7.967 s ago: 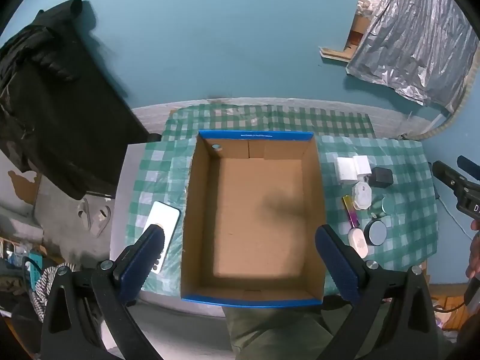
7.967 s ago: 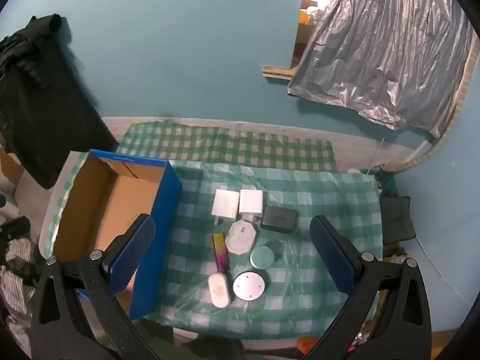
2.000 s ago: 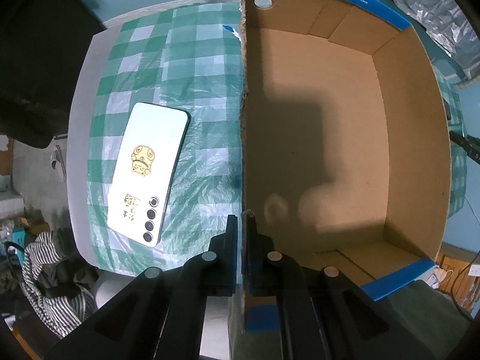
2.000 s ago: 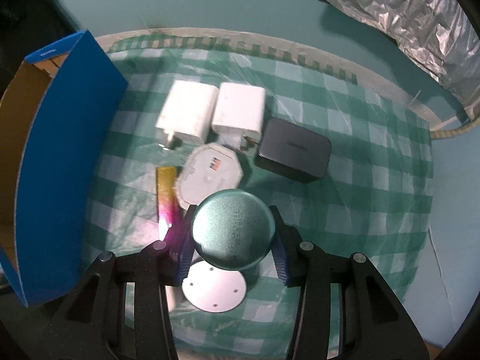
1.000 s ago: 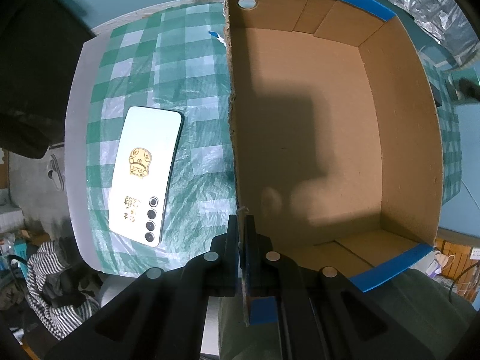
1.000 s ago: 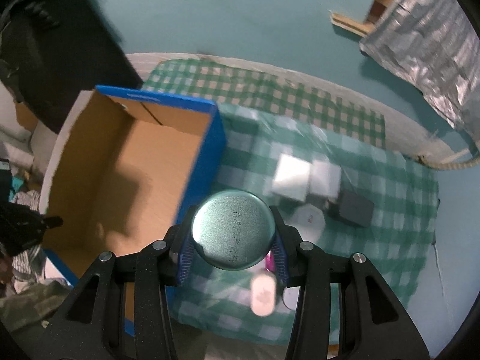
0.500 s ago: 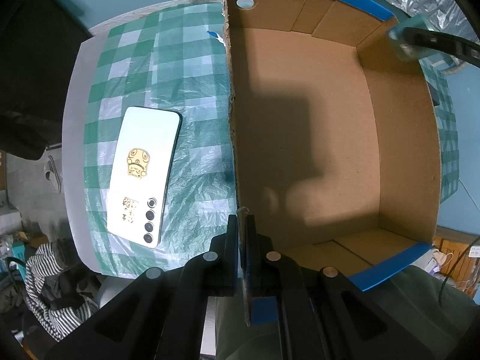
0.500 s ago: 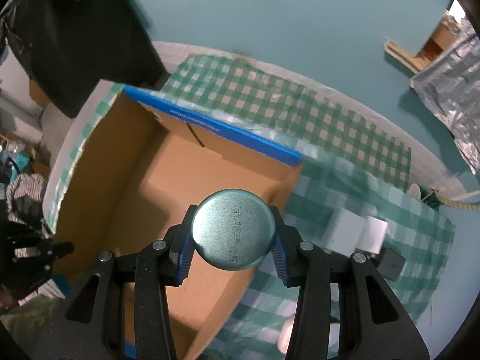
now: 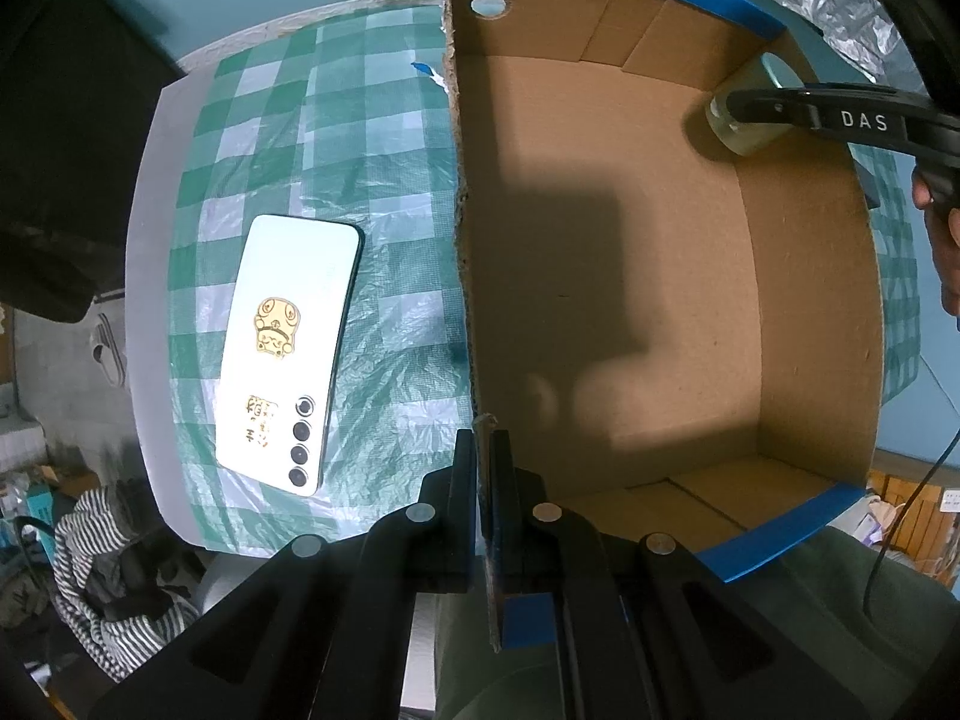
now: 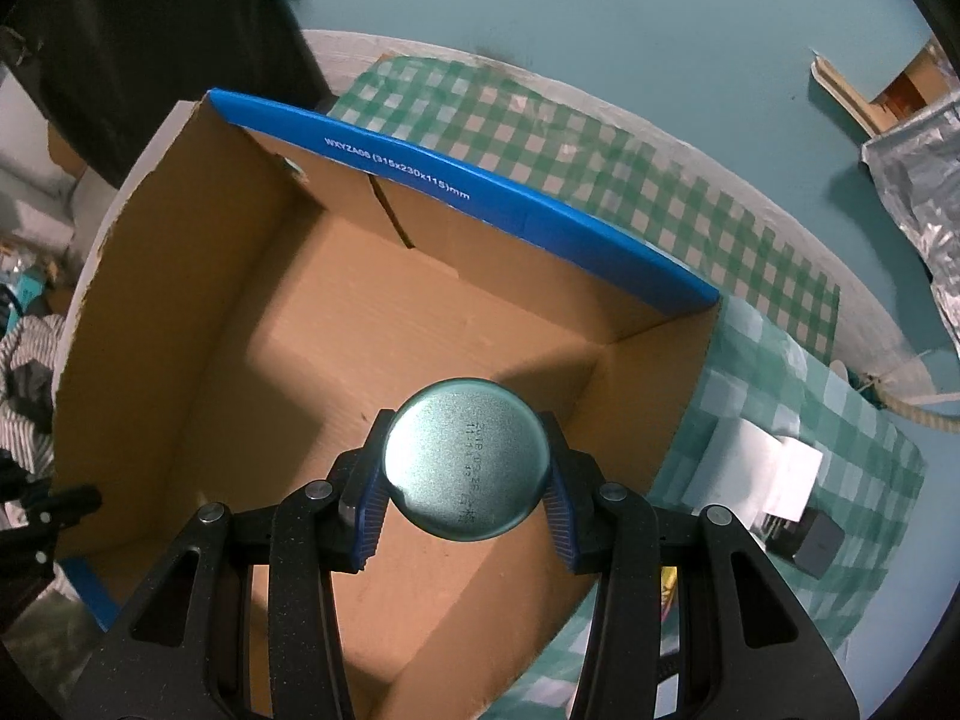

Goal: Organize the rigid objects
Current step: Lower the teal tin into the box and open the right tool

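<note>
Since the earlier frames: tin carried from the cloth over into the box; left gripper unmoved.

Tin: round, teal-grey metal, flat face toward the right wrist camera, faint printed digits on it. Clamped by its rim between the blue pads of the right gripper, jaws at a narrow-to-middling gap set by the tin's width. Held inside the box, near the far right corner, above the cardboard floor; touching the floor or not, cannot tell. Seen side-on from the left wrist as a pale cylinder under a black finger marked DAS.

Box: brown cardboard, blue-taped rim, open top, nothing on its floor. Left wall pinched between the left gripper's jaws, fully closed on the cardboard edge.

Phone: white, back up, gold stickers, camera lenses toward the near end; flat on the green-checked cloth left of the box, apart from it.

White blocks and a dark block: on the cloth right of the box.

Worktop edge: pale, bare beside the cloth.
</note>
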`<state>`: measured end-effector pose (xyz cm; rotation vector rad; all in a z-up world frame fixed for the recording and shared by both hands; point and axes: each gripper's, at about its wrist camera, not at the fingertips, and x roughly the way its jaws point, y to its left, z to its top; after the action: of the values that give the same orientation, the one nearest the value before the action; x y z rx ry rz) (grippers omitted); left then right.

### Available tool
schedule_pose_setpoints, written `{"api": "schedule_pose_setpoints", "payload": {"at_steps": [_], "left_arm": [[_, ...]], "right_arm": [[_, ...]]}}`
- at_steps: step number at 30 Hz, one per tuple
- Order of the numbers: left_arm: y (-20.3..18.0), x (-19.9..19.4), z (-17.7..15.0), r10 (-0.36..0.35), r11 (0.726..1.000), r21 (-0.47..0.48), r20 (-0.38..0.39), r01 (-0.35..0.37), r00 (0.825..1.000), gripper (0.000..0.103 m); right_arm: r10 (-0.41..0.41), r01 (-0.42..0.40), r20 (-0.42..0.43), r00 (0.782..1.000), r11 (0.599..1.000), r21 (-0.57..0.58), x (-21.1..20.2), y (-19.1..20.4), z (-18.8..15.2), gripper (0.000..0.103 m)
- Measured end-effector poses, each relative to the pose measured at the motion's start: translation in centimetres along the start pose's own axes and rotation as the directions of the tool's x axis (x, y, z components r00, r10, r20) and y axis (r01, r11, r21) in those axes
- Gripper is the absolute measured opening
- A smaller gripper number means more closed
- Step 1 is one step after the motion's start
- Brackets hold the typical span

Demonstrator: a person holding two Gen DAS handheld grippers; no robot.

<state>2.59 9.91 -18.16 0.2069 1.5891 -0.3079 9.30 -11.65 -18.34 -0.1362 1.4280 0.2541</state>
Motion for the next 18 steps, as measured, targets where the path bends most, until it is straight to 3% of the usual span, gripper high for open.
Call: {"api": "schedule_pose_setpoints", "payload": {"at_steps": [3,7,18], "left_arm": [[-0.1,0.0,0.0,-0.001,1.0,0.0,-0.001,0.001,1.0,0.004],[-0.1,0.1,-0.1,0.0,1.0,0.003,-0.002,0.0,1.0,0.004],[0.0,0.1,-0.2,-0.001,1.0,0.006,-0.006,0.001,1.0,0.004]], "right_arm": [[-0.015,0.015,0.007,1.0,1.0,-0.004,0.0,0.3,0.1,0.045],[-0.026,0.026,0.027,0.999,1.0,0.0,-0.4,0.3,0.1,0.059],[0.002,-0.006,0.088,0.996,0.999,0.042,-3.7,-0.4,0.2,0.063]]}}
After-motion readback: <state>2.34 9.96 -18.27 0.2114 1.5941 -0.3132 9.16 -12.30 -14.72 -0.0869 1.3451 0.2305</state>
